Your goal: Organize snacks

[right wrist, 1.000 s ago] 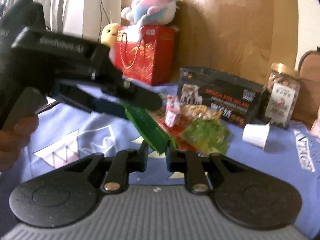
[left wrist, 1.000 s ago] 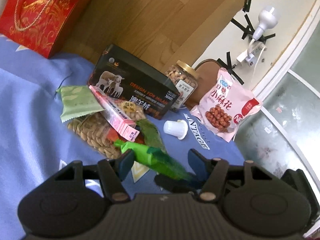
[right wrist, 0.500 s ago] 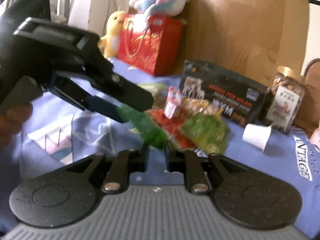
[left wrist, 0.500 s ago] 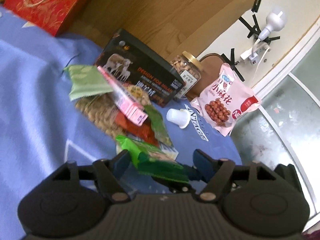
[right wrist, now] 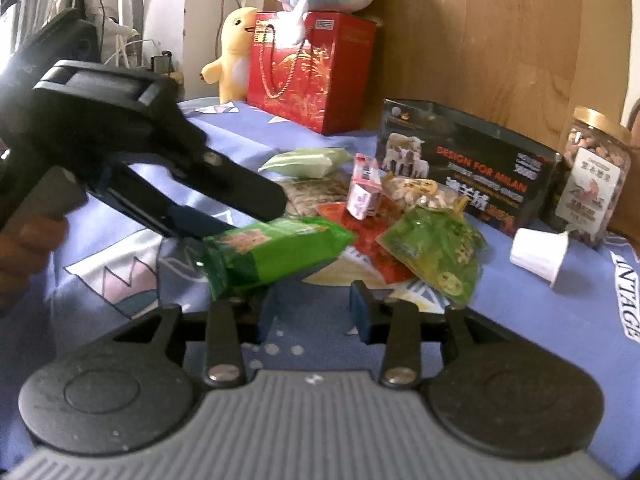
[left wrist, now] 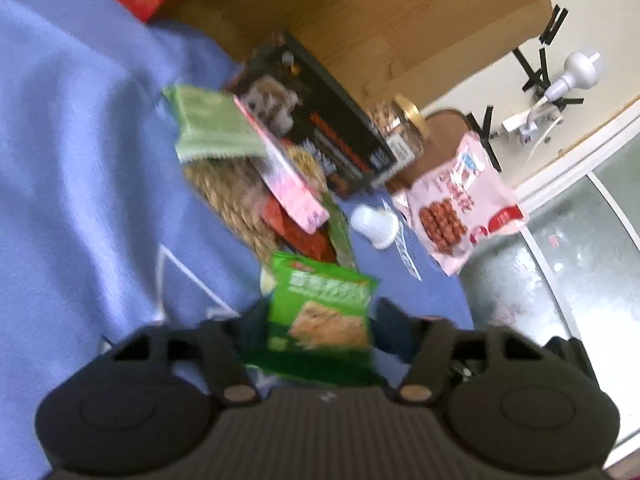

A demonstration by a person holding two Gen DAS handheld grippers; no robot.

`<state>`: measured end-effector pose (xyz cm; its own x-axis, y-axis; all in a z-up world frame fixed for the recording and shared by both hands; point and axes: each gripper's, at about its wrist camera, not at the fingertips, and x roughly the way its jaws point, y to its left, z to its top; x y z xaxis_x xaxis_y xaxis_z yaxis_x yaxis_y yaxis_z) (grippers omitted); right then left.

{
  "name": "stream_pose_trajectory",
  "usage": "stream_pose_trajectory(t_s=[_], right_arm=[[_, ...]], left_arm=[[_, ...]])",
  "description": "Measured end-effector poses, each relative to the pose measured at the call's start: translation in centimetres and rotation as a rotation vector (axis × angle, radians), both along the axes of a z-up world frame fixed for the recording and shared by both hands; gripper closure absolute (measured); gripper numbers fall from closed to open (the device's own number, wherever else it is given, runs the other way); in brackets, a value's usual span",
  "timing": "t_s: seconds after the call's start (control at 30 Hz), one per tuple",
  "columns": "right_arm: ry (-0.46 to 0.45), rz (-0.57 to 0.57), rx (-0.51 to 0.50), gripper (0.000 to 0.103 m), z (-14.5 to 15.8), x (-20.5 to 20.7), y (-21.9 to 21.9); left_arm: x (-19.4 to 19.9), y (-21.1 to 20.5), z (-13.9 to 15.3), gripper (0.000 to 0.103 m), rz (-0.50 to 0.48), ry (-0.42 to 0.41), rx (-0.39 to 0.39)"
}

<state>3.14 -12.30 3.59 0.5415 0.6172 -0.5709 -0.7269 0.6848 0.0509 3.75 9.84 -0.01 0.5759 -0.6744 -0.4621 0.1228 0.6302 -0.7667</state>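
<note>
Green cracker packet (left wrist: 320,316) between the left claw (left wrist: 316,328) fingers, closing in, pads seemingly against its sides, above blue cloth (left wrist: 80,160). From the right wrist: same packet (right wrist: 276,252) pinched by the left claw (right wrist: 200,224); right claw (right wrist: 312,312) spreading, empty, just below.

Wood panel (right wrist: 500,40) behind blue cloth (right wrist: 240,136).
</note>
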Motion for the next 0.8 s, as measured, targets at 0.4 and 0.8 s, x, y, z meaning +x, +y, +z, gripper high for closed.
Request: stream_pose_trajectory(t_s=[0.4, 0.8], right_arm=[[-0.135, -0.034, 0.020, 0.064, 3.3, 2.8, 0.6], [0.031, -0.197, 0.035, 0.063, 6.5, 20.4, 1.4]], left_arm=[[3.7, -2.1, 6.2, 0.049, -0.017, -0.157, 0.103], [18.3, -5.1, 9.7, 0.044, 0.099, -0.237, 0.265]])
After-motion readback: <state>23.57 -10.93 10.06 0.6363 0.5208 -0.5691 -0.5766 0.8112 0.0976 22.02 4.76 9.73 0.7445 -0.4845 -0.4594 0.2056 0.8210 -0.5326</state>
